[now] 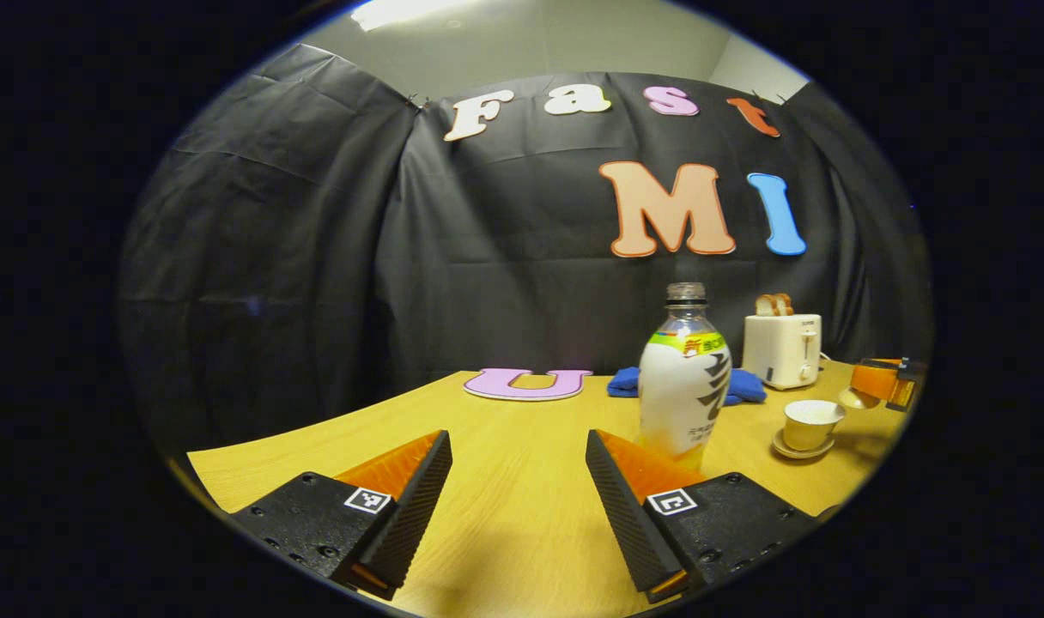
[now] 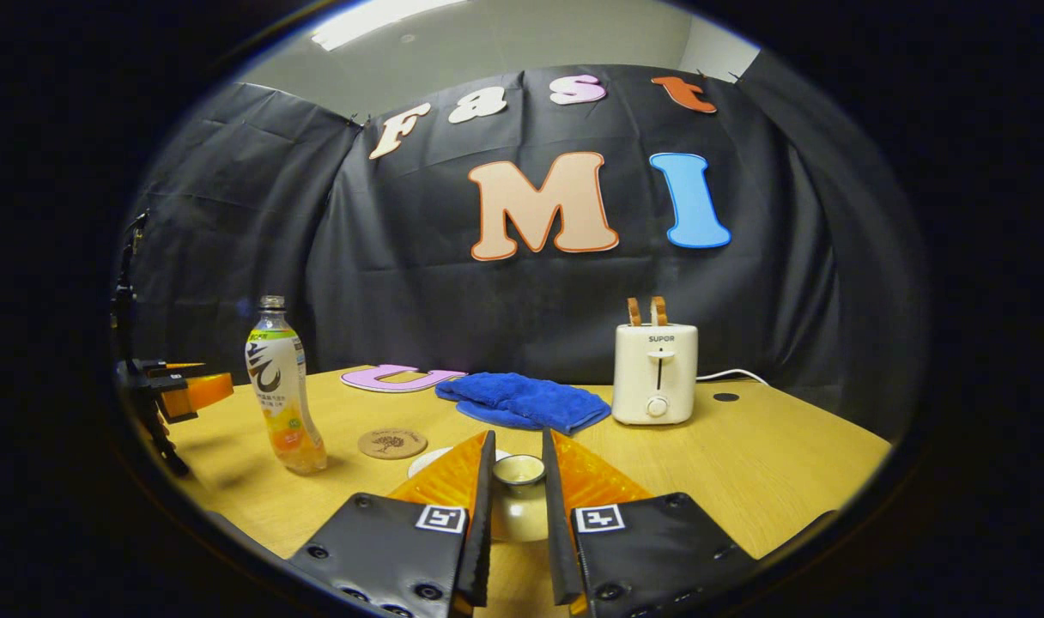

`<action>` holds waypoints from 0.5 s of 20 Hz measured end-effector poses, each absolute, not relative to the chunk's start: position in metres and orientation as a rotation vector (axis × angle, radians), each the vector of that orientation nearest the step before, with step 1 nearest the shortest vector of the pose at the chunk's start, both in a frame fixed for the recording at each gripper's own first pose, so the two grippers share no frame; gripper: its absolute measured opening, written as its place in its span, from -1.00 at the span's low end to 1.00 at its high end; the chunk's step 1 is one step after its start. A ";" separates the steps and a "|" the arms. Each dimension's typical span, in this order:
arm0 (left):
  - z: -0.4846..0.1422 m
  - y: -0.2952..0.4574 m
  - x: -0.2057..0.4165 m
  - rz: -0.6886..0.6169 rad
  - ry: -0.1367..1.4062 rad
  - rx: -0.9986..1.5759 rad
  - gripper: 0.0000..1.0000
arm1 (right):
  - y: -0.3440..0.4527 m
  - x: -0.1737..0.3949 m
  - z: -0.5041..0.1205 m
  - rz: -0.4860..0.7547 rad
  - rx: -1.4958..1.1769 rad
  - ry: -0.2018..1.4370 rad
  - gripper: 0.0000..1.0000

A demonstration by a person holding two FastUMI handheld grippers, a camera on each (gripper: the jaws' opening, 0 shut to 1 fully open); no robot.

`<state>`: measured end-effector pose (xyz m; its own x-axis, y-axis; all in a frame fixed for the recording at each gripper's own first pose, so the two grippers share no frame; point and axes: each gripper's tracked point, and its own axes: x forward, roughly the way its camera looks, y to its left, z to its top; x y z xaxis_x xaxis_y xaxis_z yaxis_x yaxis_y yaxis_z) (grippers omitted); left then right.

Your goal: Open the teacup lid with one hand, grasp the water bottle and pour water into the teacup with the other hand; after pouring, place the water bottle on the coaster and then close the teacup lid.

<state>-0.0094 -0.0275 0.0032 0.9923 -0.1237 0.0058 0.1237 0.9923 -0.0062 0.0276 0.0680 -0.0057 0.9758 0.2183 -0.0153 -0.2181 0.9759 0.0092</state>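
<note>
Teacup [image 1: 812,424] sits on its saucer [image 1: 802,449] on the table [image 1: 522,481], open-topped in the left gripper view, well off to the right and farther back than the bottle. The lid [image 2: 519,493] is off it: in the right gripper view the right gripper [image 2: 518,506] has both fingers pressed on the lid's sides, knob between them, lid held upright w/ the saucer rim just behind. Same gripper w/ lid shows far right in the left gripper view. Water bottle [image 1: 684,378] stands upright, cap off, long axis vertical, just ahead and slightly right of the left gripper [image 1: 518,506], whose fingers are spread wide w/ nothing between them. So the bottle lies fwd-right of the gap, beside the right finger, not centred; left gripper is clearly the nearer one. Judgement: next move needs a small shift right + fwd so the body sits between the pads, then squeeze mid-body. Coaster [image 2: 391,443] lies flat just right of the bottle. Farther back: blue cloth [image 2: 522,401], toaster [image 2: 656,372] w/ bread in its slots.
</note>
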 end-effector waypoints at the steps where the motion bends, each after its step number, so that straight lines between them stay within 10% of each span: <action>1: 0.004 -0.035 -0.010 -0.161 -0.007 -0.008 0.84 | 0.062 0.025 -0.006 0.205 0.007 0.015 -0.36; 10: 0.003 -0.090 -0.026 -0.453 0.001 0.005 0.82 | 0.015 0.012 -0.001 0.086 0.003 0.005 -0.34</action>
